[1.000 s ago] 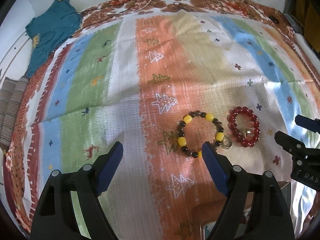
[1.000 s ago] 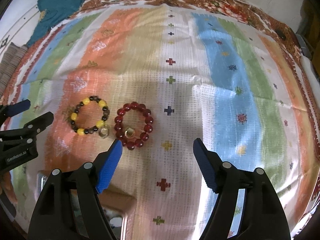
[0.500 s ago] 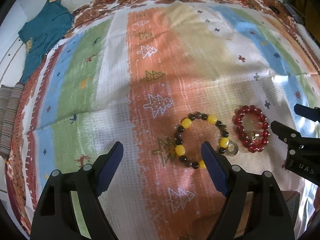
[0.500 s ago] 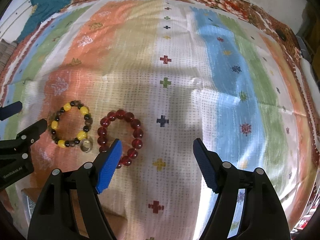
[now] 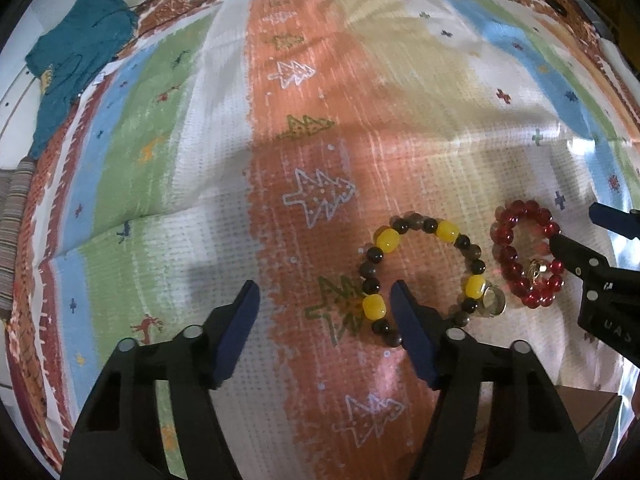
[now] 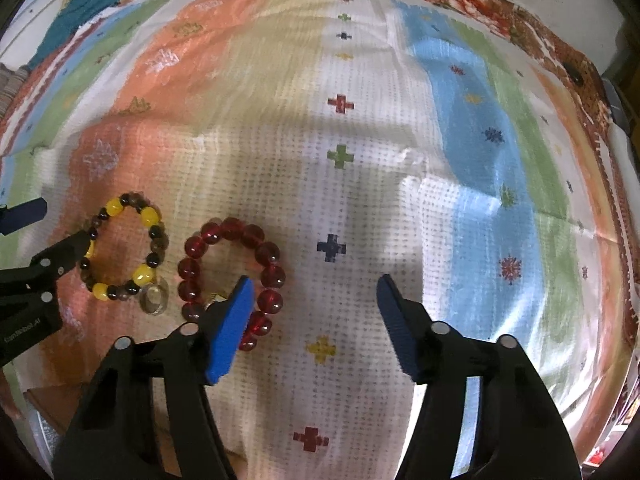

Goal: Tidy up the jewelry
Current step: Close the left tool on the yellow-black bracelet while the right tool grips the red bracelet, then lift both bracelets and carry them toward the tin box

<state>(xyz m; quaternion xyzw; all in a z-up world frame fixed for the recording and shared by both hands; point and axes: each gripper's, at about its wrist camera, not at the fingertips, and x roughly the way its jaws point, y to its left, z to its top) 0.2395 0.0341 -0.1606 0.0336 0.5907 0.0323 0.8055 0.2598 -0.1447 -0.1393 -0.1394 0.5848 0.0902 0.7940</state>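
A bracelet of yellow and dark beads [image 5: 388, 239] with a small metal charm lies on the striped cloth [image 5: 312, 100]. Just to its right lies a red bead bracelet [image 5: 506, 254]. My left gripper [image 5: 326, 312] hovers low over the yellow bracelet, jaws closing. Its right finger is over the loop, and the bracelet's left side sits between the pads, untouched. My right gripper [image 6: 312, 300] is also closing. Its left finger covers the middle of the red bracelet [image 6: 268, 252], whose right side lies between the pads. The yellow bracelet [image 6: 148, 216] and left gripper [image 6: 44, 264] show at that view's left.
A teal garment [image 5: 76, 60] lies at the cloth's far left corner, with a striped fabric [image 5: 12, 216] below it. A brown box edge [image 5: 588, 408] shows near me. Thin cords run along the far border.
Both grippers have sunk toward the bracelets, which now look larger and sit partly between the fingers. Both pairs of jaws have narrowed. The bracelets have not moved on the cloth.
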